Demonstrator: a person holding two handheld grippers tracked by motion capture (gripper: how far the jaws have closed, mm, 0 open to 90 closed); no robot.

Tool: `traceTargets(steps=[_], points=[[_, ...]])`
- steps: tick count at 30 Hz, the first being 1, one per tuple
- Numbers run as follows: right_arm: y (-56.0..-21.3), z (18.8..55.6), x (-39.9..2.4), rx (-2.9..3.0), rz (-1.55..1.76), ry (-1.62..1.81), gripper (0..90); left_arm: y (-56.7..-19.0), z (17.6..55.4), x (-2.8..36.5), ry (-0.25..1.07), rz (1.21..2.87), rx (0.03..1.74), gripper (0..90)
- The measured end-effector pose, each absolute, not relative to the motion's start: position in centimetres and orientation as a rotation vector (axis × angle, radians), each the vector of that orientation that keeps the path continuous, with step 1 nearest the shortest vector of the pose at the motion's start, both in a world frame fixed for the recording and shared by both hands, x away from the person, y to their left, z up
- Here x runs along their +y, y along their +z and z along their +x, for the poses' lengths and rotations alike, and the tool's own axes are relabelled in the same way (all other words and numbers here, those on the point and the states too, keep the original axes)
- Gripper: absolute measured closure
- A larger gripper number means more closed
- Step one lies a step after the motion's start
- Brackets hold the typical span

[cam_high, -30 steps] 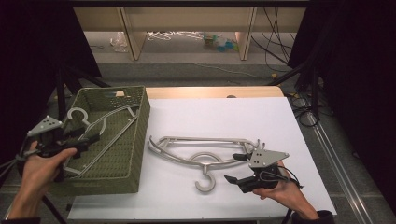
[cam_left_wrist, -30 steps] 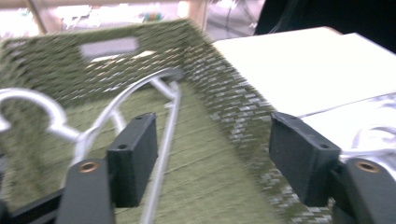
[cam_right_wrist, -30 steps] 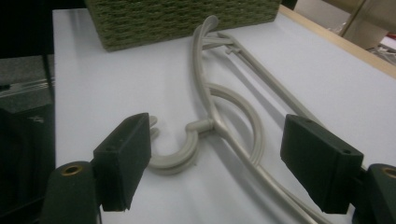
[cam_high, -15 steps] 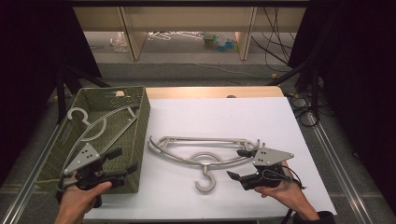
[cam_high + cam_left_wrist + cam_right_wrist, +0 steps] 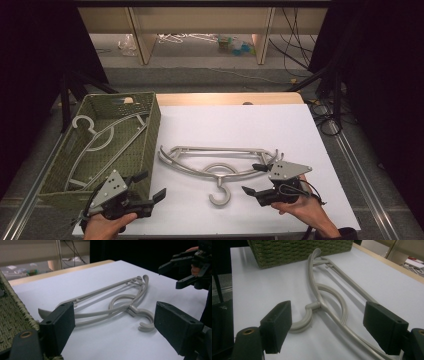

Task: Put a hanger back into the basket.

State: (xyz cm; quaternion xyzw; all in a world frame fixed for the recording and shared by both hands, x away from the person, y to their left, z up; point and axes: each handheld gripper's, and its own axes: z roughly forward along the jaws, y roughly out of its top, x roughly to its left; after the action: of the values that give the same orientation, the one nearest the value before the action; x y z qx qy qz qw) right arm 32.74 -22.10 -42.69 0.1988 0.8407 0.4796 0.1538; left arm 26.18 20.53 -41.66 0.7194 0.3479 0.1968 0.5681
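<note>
A white sheet-covered table [image 5: 240,125] with a pale wooden far edge carries everything. An olive-green woven rectangular basket [image 5: 150,130] sits along the table's left edge, reaching from near the far-left corner almost to the near edge; 1 pale grey plastic coat hanger [image 5: 95,135] lies inside it, hook toward the far-left corner. A second grey plastic coat hanger [image 5: 215,162] lies flat in the middle of the table, just right of the basket, its hook [image 5: 220,195] pointing toward the near edge.

The left gripper [image 5: 152,192] hovers at the near edge beside the basket's near-right corner, level and aimed right toward the hanger; its jaws have just been opening and stand wide with nothing between them. The right gripper [image 5: 255,179] sits near the near-right part of the table, aimed left, jaws wide apart, flanking the hanger's right arm end without pressing on it.
</note>
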Motion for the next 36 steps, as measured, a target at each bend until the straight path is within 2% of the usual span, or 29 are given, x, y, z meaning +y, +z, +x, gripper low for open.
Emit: traceTargets(steps=[13, 27, 36], points=[[-43.4, 33.4, -21.3, 2.455, 0.548, 1.319, 24.9, -42.9, 25.4, 20.7, 0.484, 1.695, 0.839, 16.7], [-45.4, 37.6, -19.9, 2.598, 0.529, 1.021, 27.2, -43.5, 25.3, 20.0, 0.430, 1.708, 0.825, 16.3], [-46.6, 39.5, -18.2, 2.701, 0.407, 0.806, 42.0, -43.7, 25.4, 19.9, 0.430, 1.743, 0.827, 16.5]])
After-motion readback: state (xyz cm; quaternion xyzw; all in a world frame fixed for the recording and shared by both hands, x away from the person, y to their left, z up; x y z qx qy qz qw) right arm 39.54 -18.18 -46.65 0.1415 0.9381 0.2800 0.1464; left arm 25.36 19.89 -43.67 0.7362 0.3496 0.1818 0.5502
